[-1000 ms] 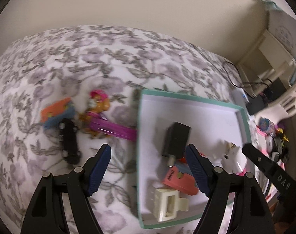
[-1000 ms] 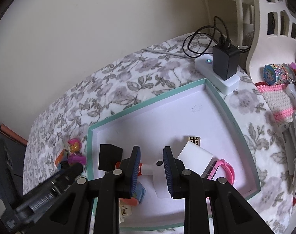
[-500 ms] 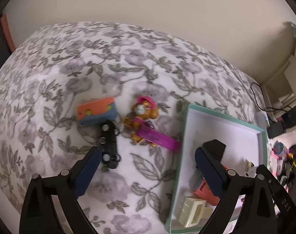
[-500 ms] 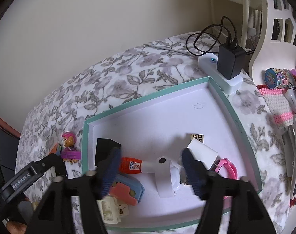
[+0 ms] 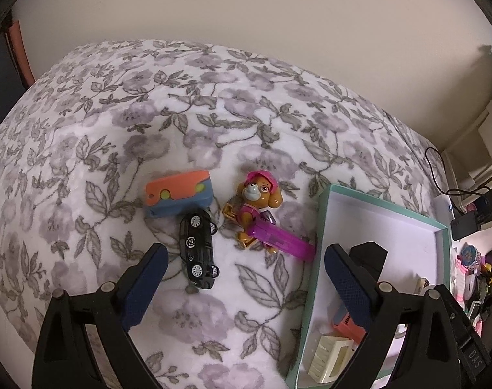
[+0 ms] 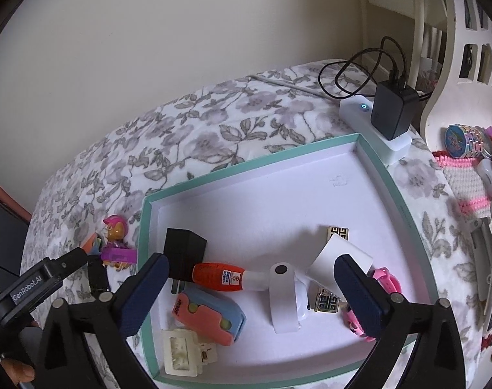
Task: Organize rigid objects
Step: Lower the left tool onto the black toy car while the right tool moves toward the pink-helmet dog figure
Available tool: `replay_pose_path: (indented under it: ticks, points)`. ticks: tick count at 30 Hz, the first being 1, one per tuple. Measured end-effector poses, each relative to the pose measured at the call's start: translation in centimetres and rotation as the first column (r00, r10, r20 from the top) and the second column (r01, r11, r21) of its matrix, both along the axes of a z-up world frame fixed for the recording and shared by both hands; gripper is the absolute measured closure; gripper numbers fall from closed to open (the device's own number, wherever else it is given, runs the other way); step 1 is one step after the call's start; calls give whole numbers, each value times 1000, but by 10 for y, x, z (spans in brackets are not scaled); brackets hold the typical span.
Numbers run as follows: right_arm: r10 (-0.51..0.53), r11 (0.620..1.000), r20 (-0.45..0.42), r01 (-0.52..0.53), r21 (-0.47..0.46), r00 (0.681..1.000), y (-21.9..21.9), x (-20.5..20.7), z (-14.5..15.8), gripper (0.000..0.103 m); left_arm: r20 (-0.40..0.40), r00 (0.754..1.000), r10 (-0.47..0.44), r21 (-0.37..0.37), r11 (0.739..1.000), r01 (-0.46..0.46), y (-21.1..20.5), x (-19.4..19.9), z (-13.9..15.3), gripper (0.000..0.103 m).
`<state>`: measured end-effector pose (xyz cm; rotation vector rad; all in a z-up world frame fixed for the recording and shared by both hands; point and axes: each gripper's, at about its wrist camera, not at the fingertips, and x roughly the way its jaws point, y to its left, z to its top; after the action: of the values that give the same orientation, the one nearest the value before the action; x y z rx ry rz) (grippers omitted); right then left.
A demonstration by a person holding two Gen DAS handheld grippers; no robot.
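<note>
- My right gripper [image 6: 250, 295] hangs over the tray [image 6: 391, 175]; its jaws have just been opening and stand spread, nothing pinched, with the white strap-shaped piece [image 6: 283, 295] lying loose between them.
- My left gripper [image 5: 242, 278] has its jaws spread and empty, aimed at the three things outside the tray, near its left wall.
- Next pick, I judge, is the black toy car [image 5: 198, 249]: hard, glossy, narrow. I'd straddle its flanks, not the wheels.
- The bed cover [image 5: 148, 97] is soft plush, so I'd press down gently before closing.
- The orange-and-blue case [image 5: 178, 197] touches the car's nose, so I'd lift straight up.
- The puppy dispenser [image 5: 262, 217] is lumpy on top, with a smooth magenta stem.
</note>
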<state>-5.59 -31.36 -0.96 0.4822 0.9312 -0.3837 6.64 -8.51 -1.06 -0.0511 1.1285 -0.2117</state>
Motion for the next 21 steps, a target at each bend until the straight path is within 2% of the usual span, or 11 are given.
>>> replay_pose_path:
  ticks: [6, 11, 13, 21]
  points:
    - [6, 1000, 52, -5, -26, 999, 5, 1, 5, 0, 5, 1000, 10, 2, 1000, -10, 4, 2, 0, 6]
    - [32, 999, 112, -33, 6, 993, 11, 4, 10, 0, 13, 999, 31, 12, 999, -32, 10, 5, 1, 6]
    - [36, 999, 133, -34, -19, 991, 17, 5, 12, 0, 21, 999, 35, 22, 999, -35, 13, 6, 3, 6]
    - [109, 993, 82, -105, -48, 991, 40, 19, 8, 0, 40, 997, 72, 36, 997, -74, 33, 17, 6, 6]
